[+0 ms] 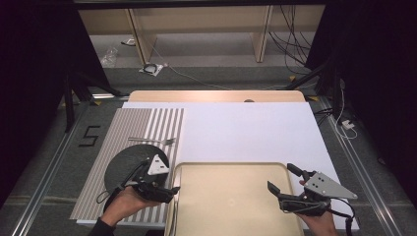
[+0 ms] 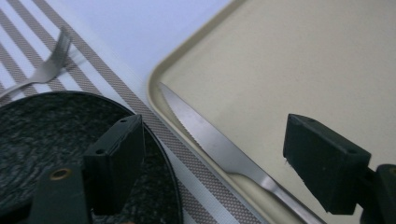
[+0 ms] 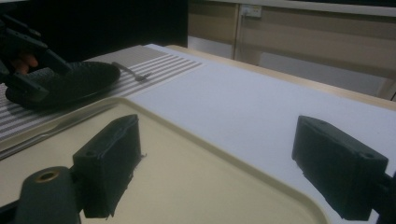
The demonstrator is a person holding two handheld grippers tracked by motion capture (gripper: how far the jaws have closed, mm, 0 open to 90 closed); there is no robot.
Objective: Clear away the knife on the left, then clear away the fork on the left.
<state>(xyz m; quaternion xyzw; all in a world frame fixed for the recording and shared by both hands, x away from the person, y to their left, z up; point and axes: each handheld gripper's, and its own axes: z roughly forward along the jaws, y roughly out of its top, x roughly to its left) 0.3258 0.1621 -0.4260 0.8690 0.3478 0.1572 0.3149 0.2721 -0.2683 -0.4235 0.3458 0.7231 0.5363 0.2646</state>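
A serrated table knife (image 2: pixel 210 140) lies inside the left edge of a beige tray (image 1: pixel 236 168). My left gripper (image 1: pixel 169 189) hovers over that edge, between the tray and a dark round plate (image 1: pixel 123 167). Its jaws stand wide apart, one over the plate (image 2: pixel 42 130) and one over the tray (image 2: pixel 156 77), with the knife below the gap and no pad touching it. A fork (image 1: pixel 153 141) lies on the striped mat beyond the plate. My right gripper (image 1: pixel 280 177) is open with nothing in it, at the tray's right side.
A grey striped placemat (image 1: pixel 128 123) covers the table's left side under the plate and fork. A large white mat (image 1: pixel 246 132) takes up the middle and right. Shelving and loose cables stand on the floor beyond the table's far edge.
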